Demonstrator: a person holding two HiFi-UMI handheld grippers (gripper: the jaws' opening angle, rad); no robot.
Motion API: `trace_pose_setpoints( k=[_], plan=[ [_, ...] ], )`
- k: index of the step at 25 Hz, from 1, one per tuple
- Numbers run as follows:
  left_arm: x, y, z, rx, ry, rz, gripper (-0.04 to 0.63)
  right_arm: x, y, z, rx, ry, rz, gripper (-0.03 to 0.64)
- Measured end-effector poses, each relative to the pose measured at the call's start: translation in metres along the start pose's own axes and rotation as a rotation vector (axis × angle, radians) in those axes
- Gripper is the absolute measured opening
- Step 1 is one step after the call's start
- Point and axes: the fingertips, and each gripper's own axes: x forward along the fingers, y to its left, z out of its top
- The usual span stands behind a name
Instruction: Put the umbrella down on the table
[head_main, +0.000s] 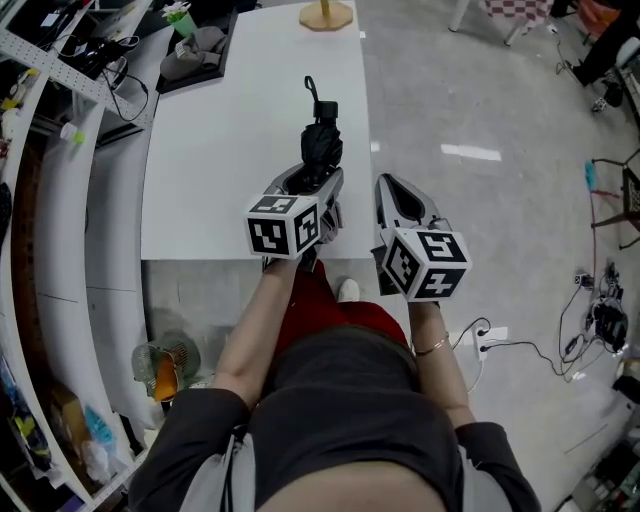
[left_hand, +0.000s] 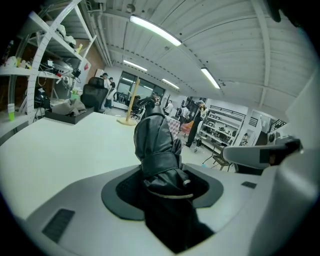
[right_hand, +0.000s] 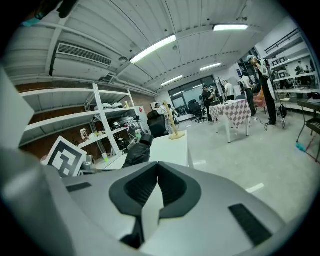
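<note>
Plainly, the folded black umbrella (head_main: 321, 148) is in the left tongs (head_main: 312, 180), whose two pads are clamped on the bundled cloth at its near end. Its handle and wrist loop point away toward the far end of the white counter (head_main: 230, 150). The umbrella hangs over the near right part of the counter, close to the right edge; whether it already touches the top I cannot tell. Seen along the left tongs (left_hand: 165, 187), the umbrella (left_hand: 157, 150) fills the space between the pads and juts out over the counter (left_hand: 60, 145).

The right tongs (head_main: 390, 195) sit just right of the left ones, off the counter's right edge and above the grey floor (head_main: 480, 120). In their own view the right tongs (right_hand: 157, 167) are closed tip to tip with nothing between them.

At the counter's far end stands a wooden stand (head_main: 326, 14), and at its far left corner lies a black tray (head_main: 190, 55) of odds and ends. White shelves (head_main: 60, 150) run along the left.
</note>
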Motion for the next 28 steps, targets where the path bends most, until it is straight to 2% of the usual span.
trace_pose_setpoints(
  k=[28],
  plan=[
    [0.058, 0.043, -0.029, -0.019, 0.163, 0.006, 0.222, 0.047, 0.002, -0.009, -0.008, 0.062, -0.064, 0.02]
  ],
)
